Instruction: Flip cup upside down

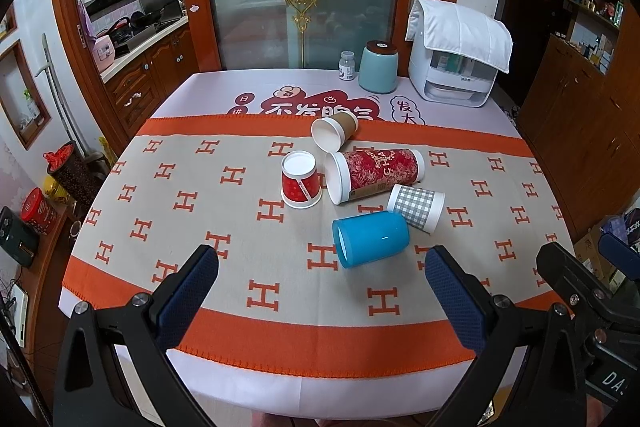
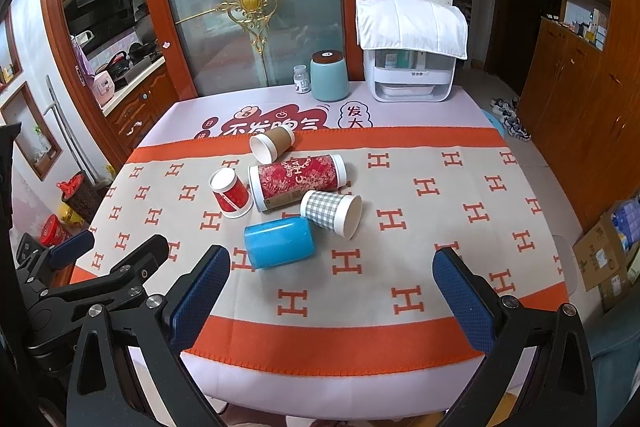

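Observation:
Several cups sit clustered mid-table. A blue cup [image 1: 370, 238] [image 2: 279, 241] lies on its side nearest me. A grey checked paper cup [image 1: 417, 202] [image 2: 330, 211], a tall red patterned cup [image 1: 376, 174] [image 2: 298, 179] and a brown paper cup [image 1: 334, 131] [image 2: 273, 143] also lie on their sides. A small red paper cup [image 1: 300, 179] [image 2: 231, 193] stands upside down. My left gripper [image 1: 322, 285] is open and empty, over the near table edge. My right gripper [image 2: 332, 287] is open and empty beside it; it also shows in the left wrist view [image 1: 580, 267].
An orange and beige H-pattern cloth [image 1: 200, 195] covers the table. At the far edge stand a teal jar [image 1: 378, 67], a small bottle [image 1: 346, 66] and a white appliance [image 1: 456, 67] under a white cloth. Cabinets stand right, a glass door behind.

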A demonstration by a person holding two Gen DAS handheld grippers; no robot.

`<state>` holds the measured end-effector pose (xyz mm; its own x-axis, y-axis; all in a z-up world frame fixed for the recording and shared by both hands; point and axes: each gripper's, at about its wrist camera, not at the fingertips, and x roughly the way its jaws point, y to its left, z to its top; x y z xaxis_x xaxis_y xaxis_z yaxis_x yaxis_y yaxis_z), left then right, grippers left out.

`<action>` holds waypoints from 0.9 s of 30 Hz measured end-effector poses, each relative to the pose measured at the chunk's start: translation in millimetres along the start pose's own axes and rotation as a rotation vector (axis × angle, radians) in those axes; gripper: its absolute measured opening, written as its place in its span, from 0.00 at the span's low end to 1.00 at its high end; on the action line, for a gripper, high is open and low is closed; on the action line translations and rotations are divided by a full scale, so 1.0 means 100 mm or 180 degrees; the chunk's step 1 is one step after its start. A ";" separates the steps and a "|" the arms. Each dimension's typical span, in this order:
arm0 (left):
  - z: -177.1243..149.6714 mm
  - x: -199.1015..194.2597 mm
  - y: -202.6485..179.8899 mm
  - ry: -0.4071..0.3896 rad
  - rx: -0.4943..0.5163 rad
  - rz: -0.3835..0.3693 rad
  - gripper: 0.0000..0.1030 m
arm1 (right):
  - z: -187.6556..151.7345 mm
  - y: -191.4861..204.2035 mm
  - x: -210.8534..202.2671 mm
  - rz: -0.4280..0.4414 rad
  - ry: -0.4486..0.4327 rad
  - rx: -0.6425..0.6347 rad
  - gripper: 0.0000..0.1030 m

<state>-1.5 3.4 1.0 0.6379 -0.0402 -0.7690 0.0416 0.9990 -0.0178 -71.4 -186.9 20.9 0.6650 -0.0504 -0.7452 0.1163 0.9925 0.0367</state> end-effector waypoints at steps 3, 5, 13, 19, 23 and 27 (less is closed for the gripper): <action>0.00 0.00 0.00 0.0001 -0.0001 -0.0003 0.99 | 0.00 0.00 0.00 0.0002 0.0003 0.0002 1.00; 0.00 -0.01 0.00 0.0000 0.0000 -0.0001 0.99 | 0.00 0.00 0.00 0.0004 0.0001 0.0002 1.00; -0.01 -0.01 0.01 0.0000 -0.0001 -0.0004 0.99 | -0.02 0.02 0.00 0.0012 0.0002 0.0005 1.00; -0.01 -0.01 0.02 -0.0001 -0.0001 -0.0008 0.99 | -0.02 0.01 0.00 0.0011 0.0006 0.0011 1.00; -0.01 -0.01 0.03 -0.0004 0.0001 -0.0010 0.99 | -0.03 0.01 0.01 0.0011 0.0006 0.0012 1.00; -0.01 -0.01 0.03 0.0001 0.0003 -0.0003 0.99 | -0.03 0.01 0.02 0.0012 0.0007 0.0013 1.00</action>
<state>-2.8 6.3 0.5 0.6376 -0.0411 -0.7693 0.0429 0.9989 -0.0178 -72.1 -185.5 17.8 0.6639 -0.0463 -0.7464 0.1168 0.9923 0.0423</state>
